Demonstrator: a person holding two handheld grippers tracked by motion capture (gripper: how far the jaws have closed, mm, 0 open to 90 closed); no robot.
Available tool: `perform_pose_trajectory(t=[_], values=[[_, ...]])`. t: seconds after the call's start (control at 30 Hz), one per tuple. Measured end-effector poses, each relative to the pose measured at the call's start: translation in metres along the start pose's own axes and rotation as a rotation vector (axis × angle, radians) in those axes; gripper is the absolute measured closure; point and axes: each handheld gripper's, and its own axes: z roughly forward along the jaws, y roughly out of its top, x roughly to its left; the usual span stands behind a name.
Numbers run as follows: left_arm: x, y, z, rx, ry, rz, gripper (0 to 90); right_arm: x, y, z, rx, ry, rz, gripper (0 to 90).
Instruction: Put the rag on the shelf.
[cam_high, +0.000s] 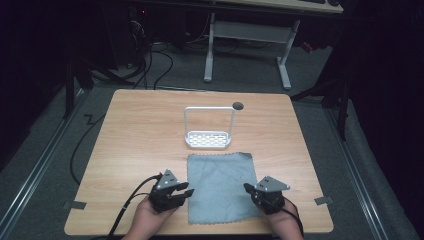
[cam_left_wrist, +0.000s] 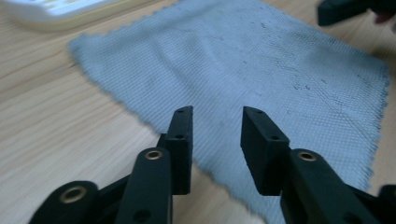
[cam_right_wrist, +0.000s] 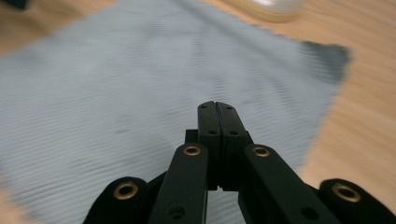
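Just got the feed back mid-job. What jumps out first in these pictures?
A grey cloth lies flat at the near middle of the wooden table, flanked by the left gripper, jaws open at its left edge, and the right gripper, jaws shut at its right edge. Just beyond it stands a white rack with a tall hoop.

A light wooden table (cam_high: 135, 145) fills the middle, with a small dark round hole (cam_high: 238, 105) near its far edge and grey tape tabs (cam_high: 75, 205) at its near corners. Behind it, a white-legged desk (cam_high: 247, 37) stands on grey floor (cam_high: 45, 165), black cables (cam_high: 160, 65) snaking across.
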Motion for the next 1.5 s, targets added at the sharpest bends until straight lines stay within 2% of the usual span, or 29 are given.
perform_pose_trajectory(t=[0.1, 0.13, 0.17, 0.2, 0.27, 0.4, 0.47, 0.5, 0.57, 0.6, 0.63, 0.67, 0.7, 0.73, 0.83, 0.9, 0.93, 0.97, 1.0, 1.07, 1.1, 1.13, 1.2, 1.23, 1.27, 1.3, 1.4, 1.43, 1.5], values=[[0.002, 0.004, 0.013, 0.021, -0.017, -0.015, 61.2, -0.014, 0.003, 0.011, 0.019, -0.035, 0.028, 90.0], [0.003, 0.004, 0.024, 0.051, -0.02, -0.021, 62.4, -0.024, 0.004, 0.022, 0.045, -0.055, 0.062, 90.0], [0.003, 0.004, 0.024, 0.051, -0.02, -0.021, 63.8, -0.028, 0.004, 0.026, 0.055, -0.066, 0.066, 90.0], [0.001, 0.002, 0.027, 0.06, 0.0, 0.012, 65.1, -0.03, 0.003, 0.029, 0.069, -0.062, 0.07, 90.0], [0.001, 0.002, 0.026, 0.069, 0.007, 0.023, 65.4, -0.029, 0.002, 0.031, 0.077, -0.059, 0.072, 90.0], [0.002, -0.003, 0.017, 0.082, 0.021, 0.027, 67.5, -0.02, -0.002, 0.032, 0.067, -0.034, 0.066, 90.0], [0.003, -0.014, 0.001, 0.094, 0.013, 0.021, 67.7, -0.006, -0.004, 0.029, 0.053, 0.012, 0.077, 90.0], [0.003, -0.014, 0.001, 0.094, 0.013, 0.021, 68.3, -0.006, -0.004, 0.029, 0.053, 0.012, 0.077, 90.0], [0.003, -0.024, -0.014, 0.112, 0.013, 0.026, 69.2, 0.004, -0.005, 0.027, 0.052, 0.042, 0.061, 90.0], [0.004, -0.036, -0.03, 0.11, 0.01, 0.004, 71.0, 0.019, -0.005, 0.023, 0.058, 0.077, 0.036, 90.0], [0.004, -0.036, -0.03, 0.11, 0.01, 0.004, 72.3, 0.019, -0.005, 0.023, 0.058, 0.077, 0.036, 90.0], [0.004, -0.042, -0.037, 0.106, 0.0, -0.012, 72.8, 0.031, -0.007, 0.018, 0.059, 0.106, 0.022, 89.9], [0.003, -0.047, -0.043, 0.105, -0.007, -0.026, 72.8, 0.031, -0.007, 0.018, 0.059, 0.106, 0.022, 89.9], [0.002, -0.052, -0.05, 0.111, -0.015, -0.038, 72.8, 0.04, -0.009, 0.016, 0.053, 0.138, 0.013, 88.5], [0.006, -0.052, -0.051, 0.105, -0.014, -0.067, 71.8, 0.043, -0.007, 0.013, 0.035, 0.146, -0.009, 84.3], [0.009, -0.05, -0.051, 0.1, 0.0, -0.066, 68.2, 0.036, -0.005, 0.009, -0.007, 0.124, 0.016, 80.2], [0.018, -0.047, -0.051, 0.07, 0.036, -0.079, 66.6, 0.032, -0.005, 0.007, -0.023, 0.11, 0.028, 78.7], [0.018, -0.047, -0.051, 0.07, 0.036, -0.079, 64.1, 0.032, -0.005, 0.007, -0.023, 0.11, 0.028, 78.7], [0.031, -0.04, -0.049, 0.031, 0.085, -0.109, 61.0, 0.024, -0.007, 0.004, -0.045, 0.09, 0.041, 75.1], [0.045, -0.032, -0.041, 0.04, 0.133, -0.135, 57.2, 0.019, -0.011, 0.003, -0.047, 0.07, 0.05, 71.6], [0.045, -0.032, -0.041, 0.04, 0.133, -0.135, 56.1, 0.019, -0.011, 0.003, -0.047, 0.07, 0.05, 71.6], [0.057, -0.025, -0.032, 0.04, 0.168, -0.16, 55.9, 0.015, -0.013, 0.002, -0.05, 0.048, 0.051, 68.3], [0.064, -0.018, -0.02, 0.072, 0.214, -0.16, 54.3, 0.012, -0.013, 0.001, -0.061, 0.043, 0.056, 66.3], [0.064, -0.018, -0.02, 0.072, 0.214, -0.16, 54.4, 0.012, -0.013, 0.001, -0.061, 0.043, 0.056, 66.3], [0.067, -0.014, -0.014, 0.053, 0.206, -0.193, 56.4, 0.009, -0.013, 0.0, -0.068, 0.037, 0.078, 65.0], [0.067, -0.013, -0.012, 0.048, 0.206, -0.2, 59.0, 0.008, -0.013, 0.0, -0.072, 0.038, 0.084, 65.1], [0.064, -0.011, -0.008, 0.048, 0.229, -0.183, 68.7, 0.008, -0.013, 0.0, -0.073, 0.032, 0.081, 65.1], [0.063, -0.011, -0.007, 0.049, 0.232, -0.185, 68.7, 0.009, -0.012, 0.001, -0.072, 0.031, 0.087, 64.9], [0.064, -0.011, -0.006, 0.041, 0.22, -0.203, 77.1, 0.008, -0.008, 0.005, -0.083, 0.04, 0.101, 63.2]])
